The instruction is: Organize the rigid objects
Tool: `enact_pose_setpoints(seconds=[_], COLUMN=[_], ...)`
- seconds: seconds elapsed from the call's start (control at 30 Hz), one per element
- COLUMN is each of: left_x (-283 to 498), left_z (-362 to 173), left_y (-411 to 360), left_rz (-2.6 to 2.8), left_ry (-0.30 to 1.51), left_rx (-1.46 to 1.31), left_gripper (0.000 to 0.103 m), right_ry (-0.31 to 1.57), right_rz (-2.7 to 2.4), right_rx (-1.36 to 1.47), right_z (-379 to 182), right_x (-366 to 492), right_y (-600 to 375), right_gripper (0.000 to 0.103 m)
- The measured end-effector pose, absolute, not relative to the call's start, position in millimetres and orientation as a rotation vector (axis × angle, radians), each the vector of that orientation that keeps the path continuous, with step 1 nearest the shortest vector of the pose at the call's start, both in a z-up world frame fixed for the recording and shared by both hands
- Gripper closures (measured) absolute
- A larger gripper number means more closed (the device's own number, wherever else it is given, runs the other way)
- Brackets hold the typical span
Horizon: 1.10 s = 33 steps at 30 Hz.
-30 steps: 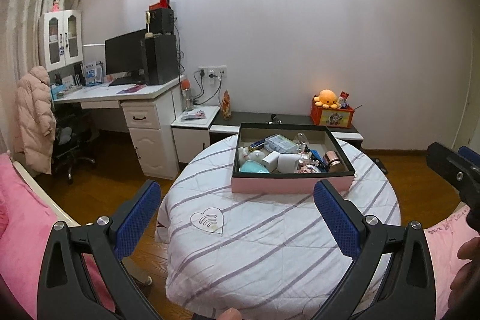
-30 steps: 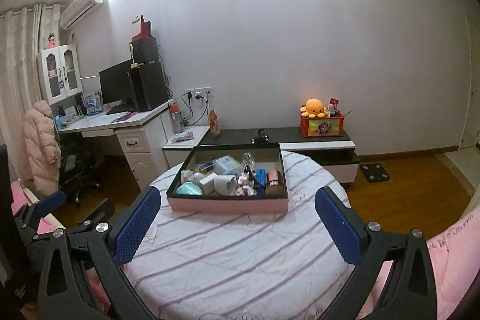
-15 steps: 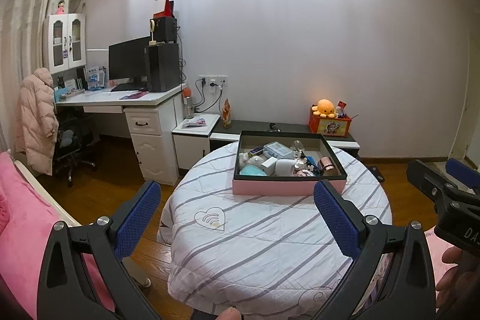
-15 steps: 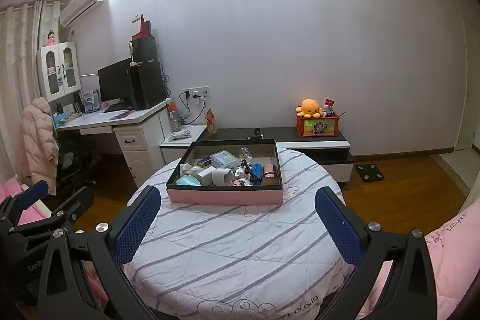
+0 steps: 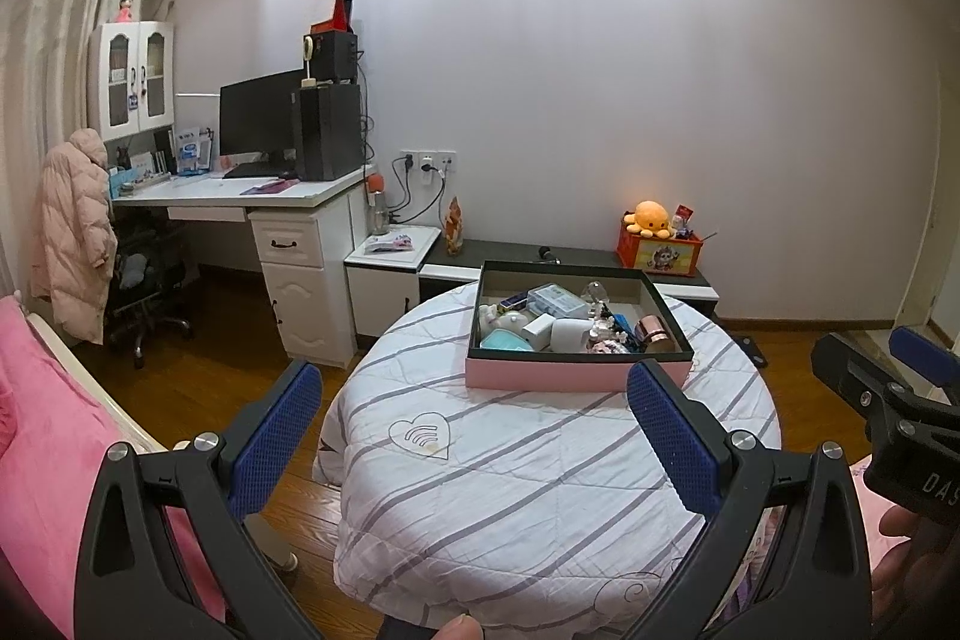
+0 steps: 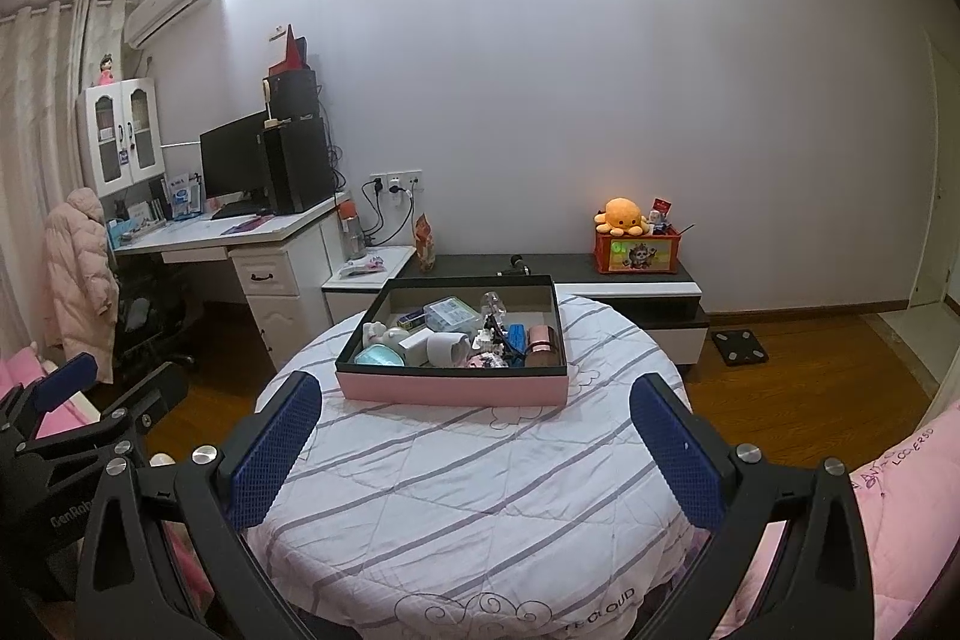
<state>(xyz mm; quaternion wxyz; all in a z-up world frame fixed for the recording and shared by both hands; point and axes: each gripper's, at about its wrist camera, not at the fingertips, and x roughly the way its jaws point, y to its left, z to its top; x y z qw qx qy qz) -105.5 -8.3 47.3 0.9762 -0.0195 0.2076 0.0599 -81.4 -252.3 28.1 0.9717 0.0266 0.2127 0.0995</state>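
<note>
Hovering short of the table (image 5: 540,490), both the left gripper (image 5: 474,436) and right gripper (image 6: 474,436) gape empty, presumably readying a pick; the box (image 6: 450,391) of jumbled objects (image 6: 456,334) sits at the tabletop's far edge.

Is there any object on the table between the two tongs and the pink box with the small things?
Nothing visible stands in the way. Between the open left tongs, the open right tongs and the pink box lies only the bare striped tablecloth. The small things lie inside the box, behind its near wall.
</note>
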Motion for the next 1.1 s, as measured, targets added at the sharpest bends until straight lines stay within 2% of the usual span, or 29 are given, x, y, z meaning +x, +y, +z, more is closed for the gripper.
enact_pose_setpoints(seconds=[1.1], left_x=[-104.3], left_z=[39.5], left_y=[-9.6], left_rz=[0.147], left_ry=[0.406], left_rx=[-0.038], left_gripper=[0.0], right_ry=[0.437], right_rz=[0.205], right_rx=[0.051], right_z=[27.2], right_x=[-79.0], right_y=[-249.2], right_gripper=[0.0])
